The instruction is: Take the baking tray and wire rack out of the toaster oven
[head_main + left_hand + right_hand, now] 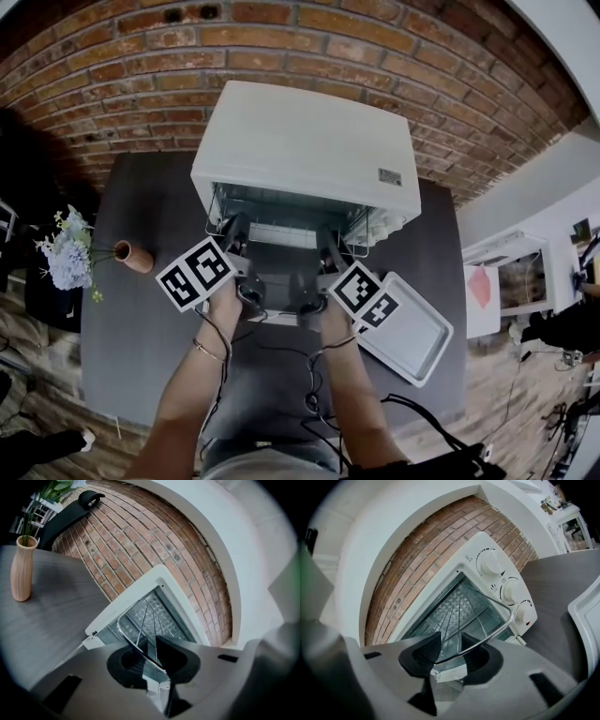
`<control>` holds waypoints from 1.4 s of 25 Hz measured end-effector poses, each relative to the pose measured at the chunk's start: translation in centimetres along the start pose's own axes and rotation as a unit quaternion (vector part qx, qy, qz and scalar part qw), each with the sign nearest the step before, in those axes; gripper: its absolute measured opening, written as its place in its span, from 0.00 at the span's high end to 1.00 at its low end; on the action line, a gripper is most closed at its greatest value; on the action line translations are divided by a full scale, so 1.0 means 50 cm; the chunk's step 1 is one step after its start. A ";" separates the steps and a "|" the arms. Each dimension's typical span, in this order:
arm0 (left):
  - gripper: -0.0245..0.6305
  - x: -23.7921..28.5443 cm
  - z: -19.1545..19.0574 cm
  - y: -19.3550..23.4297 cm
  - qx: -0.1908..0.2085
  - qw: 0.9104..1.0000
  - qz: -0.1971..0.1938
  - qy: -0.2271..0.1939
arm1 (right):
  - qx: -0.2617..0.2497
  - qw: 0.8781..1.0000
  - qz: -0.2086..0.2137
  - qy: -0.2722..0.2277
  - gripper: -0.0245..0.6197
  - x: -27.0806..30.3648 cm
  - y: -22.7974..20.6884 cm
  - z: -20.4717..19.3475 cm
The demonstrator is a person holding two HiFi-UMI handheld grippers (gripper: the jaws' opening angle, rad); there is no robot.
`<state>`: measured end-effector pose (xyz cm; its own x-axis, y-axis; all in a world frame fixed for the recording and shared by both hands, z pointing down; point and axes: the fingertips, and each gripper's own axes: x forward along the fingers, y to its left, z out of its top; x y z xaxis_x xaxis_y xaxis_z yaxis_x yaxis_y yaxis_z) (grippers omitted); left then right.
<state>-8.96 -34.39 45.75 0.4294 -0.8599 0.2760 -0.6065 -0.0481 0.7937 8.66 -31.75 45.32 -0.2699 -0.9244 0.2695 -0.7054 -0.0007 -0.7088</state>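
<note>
We stand in front of the white box-shaped toaster oven, which sits at 12 o'clock from us on the dark grey table. Its door hangs open toward us.

The pale flat metal baking tray is already out. It lies on the table at about 4 o'clock from our hands, just beside the right gripper.

The shiny metal wire rack is inside the oven, and only its front rod is at the mouth. The rack lies straight ahead of both pairs of jaws, at 12 o'clock. Its front rod runs sideways, from 9 o'clock to 3 o'clock.

The left gripper has its jaws close together, and the front rod is pinched between them near the rack's left end. The right gripper's jaws stand a bit wider. The rod runs on a slant across the gap between them near the rack's right end, and we think they hold it too.

Both hands are about as near to the rack as each other, one on each side. So we think the next move is a flat pull toward 6 o'clock, with both hands going together. If one hand goes faster, the rack could twist and get stuck on the oven walls.
</note>
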 end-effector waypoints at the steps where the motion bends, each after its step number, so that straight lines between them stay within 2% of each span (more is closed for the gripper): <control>1: 0.88 -0.005 -0.001 0.000 0.000 1.000 0.000 -0.001 | -0.001 1.000 0.001 0.000 0.75 -0.005 0.002 -0.002; 13: 0.89 -0.065 -0.023 -0.004 -0.005 1.000 -0.009 -0.010 | -0.001 1.000 0.010 -0.004 0.76 -0.063 0.014 -0.028; 29: 0.89 -0.173 -0.051 -0.035 0.023 0.999 -0.041 -0.023 | -0.009 1.000 0.023 -0.011 0.76 -0.165 0.043 -0.061; 35: 0.89 -0.242 -0.073 -0.046 0.033 0.998 -0.050 -0.017 | -0.006 1.000 0.024 -0.017 0.76 -0.236 0.060 -0.088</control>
<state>-10.33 -22.02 42.56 0.4679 -0.8657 0.1779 -0.6053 -0.1673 0.7782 6.84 -19.15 42.90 -0.2816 -0.9358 0.2119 -0.7001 0.0494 -0.7124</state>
